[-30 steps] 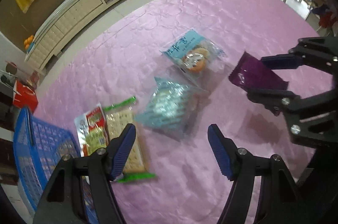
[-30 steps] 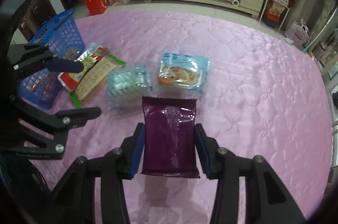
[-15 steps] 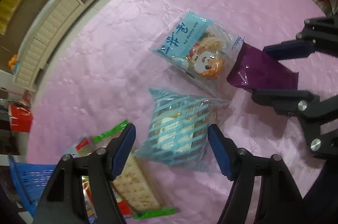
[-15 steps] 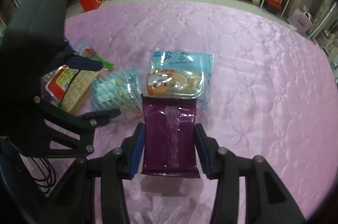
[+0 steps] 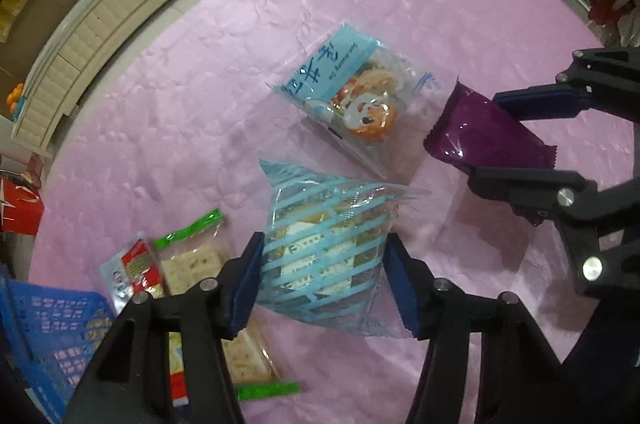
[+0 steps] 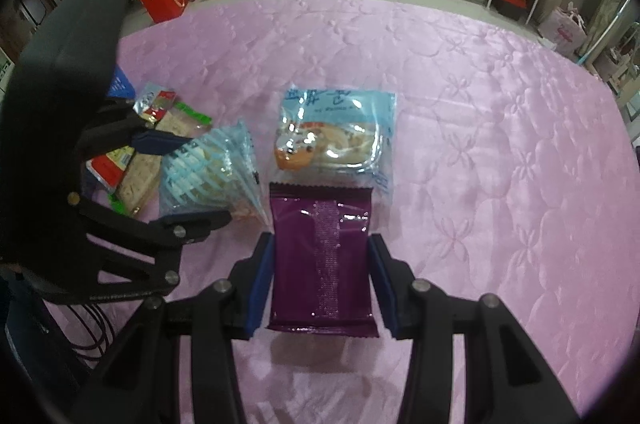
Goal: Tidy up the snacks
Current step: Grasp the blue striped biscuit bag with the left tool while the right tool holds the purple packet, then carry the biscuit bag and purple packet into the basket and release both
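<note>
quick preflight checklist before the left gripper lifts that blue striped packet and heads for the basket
1. Blue striped packet sits between the left gripper fingers: ok.
2. Left fingers actually clamped on it: cannot tell; they flank the wrapper closely, but firm contact is not clear.
3. Right gripper secure on the purple packet: ok, a pad on each side and its shadow on the cloth below.
4. Cartoon bun packet apart from the striped one: cannot tell; their clear wrapper edges meet or overlap.
5. Blue basket in reach on the left: ok, though only its corner shows.
6. Cracker packet beside the left finger, may snag: cannot tell.
</note>
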A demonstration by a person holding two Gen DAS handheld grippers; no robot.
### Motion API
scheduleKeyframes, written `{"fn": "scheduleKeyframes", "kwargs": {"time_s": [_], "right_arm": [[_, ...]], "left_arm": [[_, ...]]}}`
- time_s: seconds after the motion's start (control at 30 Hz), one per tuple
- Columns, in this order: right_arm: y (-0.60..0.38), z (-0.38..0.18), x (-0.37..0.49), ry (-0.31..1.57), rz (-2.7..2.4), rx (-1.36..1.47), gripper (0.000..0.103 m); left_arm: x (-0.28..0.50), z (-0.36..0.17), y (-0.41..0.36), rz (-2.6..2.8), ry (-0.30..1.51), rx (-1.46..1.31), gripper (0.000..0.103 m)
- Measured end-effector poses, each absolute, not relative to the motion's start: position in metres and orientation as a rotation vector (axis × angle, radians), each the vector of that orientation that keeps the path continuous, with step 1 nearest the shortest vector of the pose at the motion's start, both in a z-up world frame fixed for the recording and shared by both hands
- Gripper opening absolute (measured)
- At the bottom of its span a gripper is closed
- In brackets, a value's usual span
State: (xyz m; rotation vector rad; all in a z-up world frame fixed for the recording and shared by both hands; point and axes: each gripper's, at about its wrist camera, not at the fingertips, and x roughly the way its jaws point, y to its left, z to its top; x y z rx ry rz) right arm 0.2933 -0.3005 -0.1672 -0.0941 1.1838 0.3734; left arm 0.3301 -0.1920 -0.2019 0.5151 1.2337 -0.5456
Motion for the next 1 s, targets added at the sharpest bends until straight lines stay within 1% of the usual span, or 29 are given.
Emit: {"fn": "scheduleKeyframes", "kwargs": {"time_s": [0.17, 0.6, 1.0], "right_arm": [[-0.291, -0.140, 0.276, 1.149, 0.369, -0.114, 0.051], [-0.251, -0.074, 0.230, 1.046, 0.388, -0.194, 0.051], [-0.188, -0.022, 0.201, 0.940, 0.445, -0.269, 0.051]], "left_arm": [[0.302, -0.171, -0.182, -0.534, 1.181, 0.486, 0.055], [0.238, -0.075, -0.121, -0.464, 1.025, 0.387, 0.055], [0.197, -0.022, -0.061, -0.411, 0.919, 0.339, 0.055]]}}
